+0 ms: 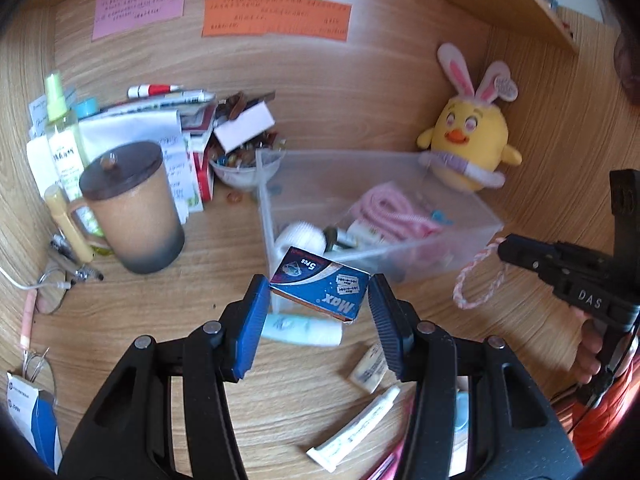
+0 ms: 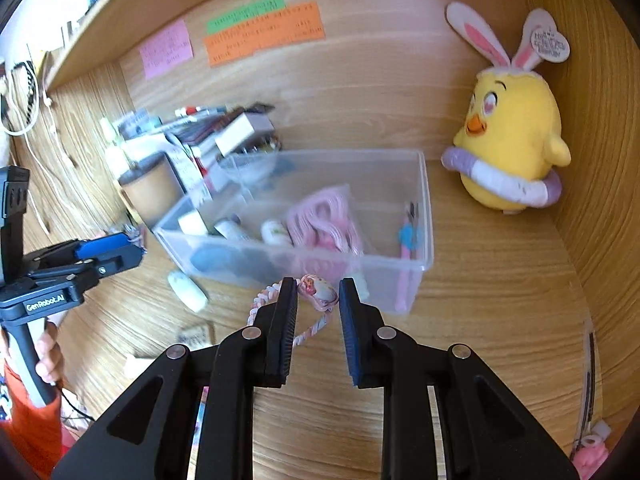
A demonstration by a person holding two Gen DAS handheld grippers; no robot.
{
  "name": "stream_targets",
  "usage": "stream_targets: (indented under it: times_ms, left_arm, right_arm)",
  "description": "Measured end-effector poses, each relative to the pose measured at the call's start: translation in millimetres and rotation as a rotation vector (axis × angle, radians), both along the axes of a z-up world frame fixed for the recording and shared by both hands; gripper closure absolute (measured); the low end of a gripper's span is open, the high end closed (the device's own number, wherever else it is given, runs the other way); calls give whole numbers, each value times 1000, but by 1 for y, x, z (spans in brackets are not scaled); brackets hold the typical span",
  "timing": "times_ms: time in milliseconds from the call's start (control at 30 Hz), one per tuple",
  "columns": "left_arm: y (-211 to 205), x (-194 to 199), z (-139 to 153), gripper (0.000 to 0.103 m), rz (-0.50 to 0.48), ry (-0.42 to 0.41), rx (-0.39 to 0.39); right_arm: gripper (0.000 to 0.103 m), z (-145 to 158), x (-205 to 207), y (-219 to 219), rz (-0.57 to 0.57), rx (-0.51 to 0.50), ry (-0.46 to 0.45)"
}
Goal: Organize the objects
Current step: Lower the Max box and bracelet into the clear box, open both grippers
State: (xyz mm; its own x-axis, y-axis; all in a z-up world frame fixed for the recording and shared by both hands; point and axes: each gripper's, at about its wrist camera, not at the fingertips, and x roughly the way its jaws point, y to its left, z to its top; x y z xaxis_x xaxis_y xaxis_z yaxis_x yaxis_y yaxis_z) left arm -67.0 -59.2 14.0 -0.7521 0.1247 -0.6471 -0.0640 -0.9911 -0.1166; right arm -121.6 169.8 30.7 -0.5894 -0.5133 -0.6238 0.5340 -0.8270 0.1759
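The left gripper holds a blue box of razor blades between its two pads, at the near corner of the clear plastic bin and seemingly above it. The left pad touches the box, but at the right pad I see a thin gap, so I cannot tell how firm this pinch is. The box sits tilted, so I judge it can slip or turn out of the grip and fall on the bench instead of into the bin, near the small white bottle that lies just under it.

The right gripper is spread, with a small pink charm of a braided pink-white cord between its jaws, not yet pinched. The cord lies on the bench just beside the front wall of the bin. If the jaws close only on the charm, the loop may hang and catch on the rim. The bin is light, and either gripper can push it by accident.

The two grippers work near each other at the same wall, so they can collide. The tubes on the bench wait for sorting.
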Motion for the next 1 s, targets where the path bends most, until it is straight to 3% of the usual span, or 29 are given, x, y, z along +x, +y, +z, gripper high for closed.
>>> stream_targets:
  times_ms: [300, 500, 1000]
  left_arm:
    - [13, -23, 24, 52, -9, 46, 23]
    - [16, -53, 25, 52, -4, 18, 26]
    - [23, -104, -14, 52, 17, -97, -44]
  right_arm:
    - [84, 24, -12, -3, -7, -50, 47]
    - [84, 33, -31, -11, -38, -28, 86]
    - [83, -10, -82, -35, -24, 37, -34]
